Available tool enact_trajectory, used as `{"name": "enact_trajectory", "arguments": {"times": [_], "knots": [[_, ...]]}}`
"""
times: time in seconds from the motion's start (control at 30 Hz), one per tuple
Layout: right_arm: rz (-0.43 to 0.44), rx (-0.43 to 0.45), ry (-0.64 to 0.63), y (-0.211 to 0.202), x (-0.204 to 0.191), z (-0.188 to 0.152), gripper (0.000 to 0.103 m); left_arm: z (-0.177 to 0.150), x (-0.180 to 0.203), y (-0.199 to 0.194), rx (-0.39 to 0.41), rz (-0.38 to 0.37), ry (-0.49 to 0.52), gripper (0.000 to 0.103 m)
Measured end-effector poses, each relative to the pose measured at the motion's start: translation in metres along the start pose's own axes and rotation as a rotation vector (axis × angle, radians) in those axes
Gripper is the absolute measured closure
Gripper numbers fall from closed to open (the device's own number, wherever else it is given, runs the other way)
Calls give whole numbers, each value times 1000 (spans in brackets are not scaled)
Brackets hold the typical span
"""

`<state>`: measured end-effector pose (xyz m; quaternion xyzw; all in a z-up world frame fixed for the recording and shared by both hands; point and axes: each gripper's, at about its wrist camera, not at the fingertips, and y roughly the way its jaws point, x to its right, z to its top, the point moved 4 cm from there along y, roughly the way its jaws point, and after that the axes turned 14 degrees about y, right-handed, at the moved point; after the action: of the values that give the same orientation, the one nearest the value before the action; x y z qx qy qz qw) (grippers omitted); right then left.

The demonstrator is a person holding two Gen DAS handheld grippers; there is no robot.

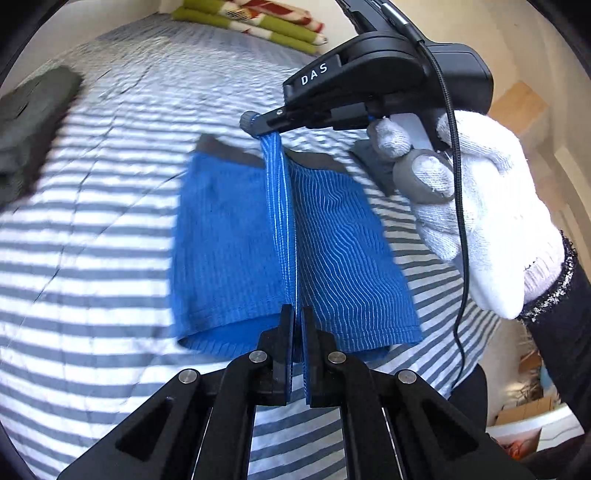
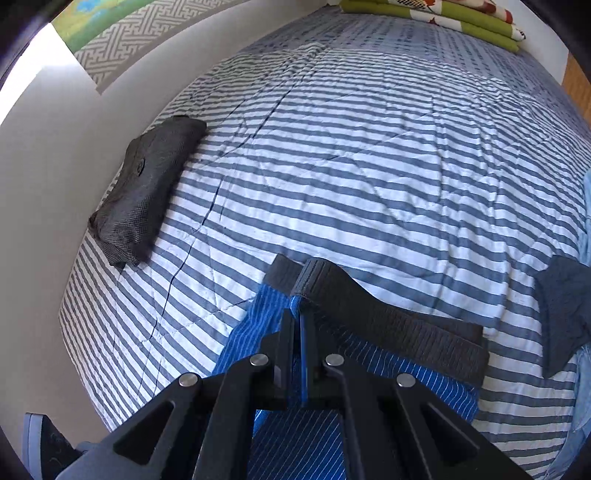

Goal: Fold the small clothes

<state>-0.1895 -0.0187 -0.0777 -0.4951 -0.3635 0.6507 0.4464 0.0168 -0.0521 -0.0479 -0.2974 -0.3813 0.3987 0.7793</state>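
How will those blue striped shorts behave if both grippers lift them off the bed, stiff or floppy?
Probably floppy: the blue striped shorts already drape to either side of the pinched fold between the left gripper and right gripper. Likely light, since thin fabric bunches easily. The dark waistband looks thicker, so it may hold shape better.

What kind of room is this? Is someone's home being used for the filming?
Most likely a bedroom in a home. The work surface is a bed with a grey-and-white striped quilt, folded green floral blankets are stacked at its far end, and a folded dark garment lies by the wall.
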Motion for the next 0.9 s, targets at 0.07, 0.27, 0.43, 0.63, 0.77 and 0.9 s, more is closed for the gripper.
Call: {"name": "enact_trajectory", "arguments": {"times": [0.07,0.27,0.43,0.63,0.77,0.9], "knots": [[-10,-21,-5,18,-9,-1,101,-10,-14,-1,-10,15,-27,100],[-35,-51,-12,50,-22,-4,101,-30,-42,-1,-24,26,-58,100],[-55,-44,-17,58,-23,2,101,-31,-52,-1,-14,36,-77,100],[-19,-10,-34,68,-28,8,99,-35,-57,0,-51,100,-47,100],[98,2,-34,44,-24,10,88,-39,-49,-8,-80,107,-31,67],[215,135,38,-27,19,9,53,-26,-34,-30,-34,154,24,62]]}}
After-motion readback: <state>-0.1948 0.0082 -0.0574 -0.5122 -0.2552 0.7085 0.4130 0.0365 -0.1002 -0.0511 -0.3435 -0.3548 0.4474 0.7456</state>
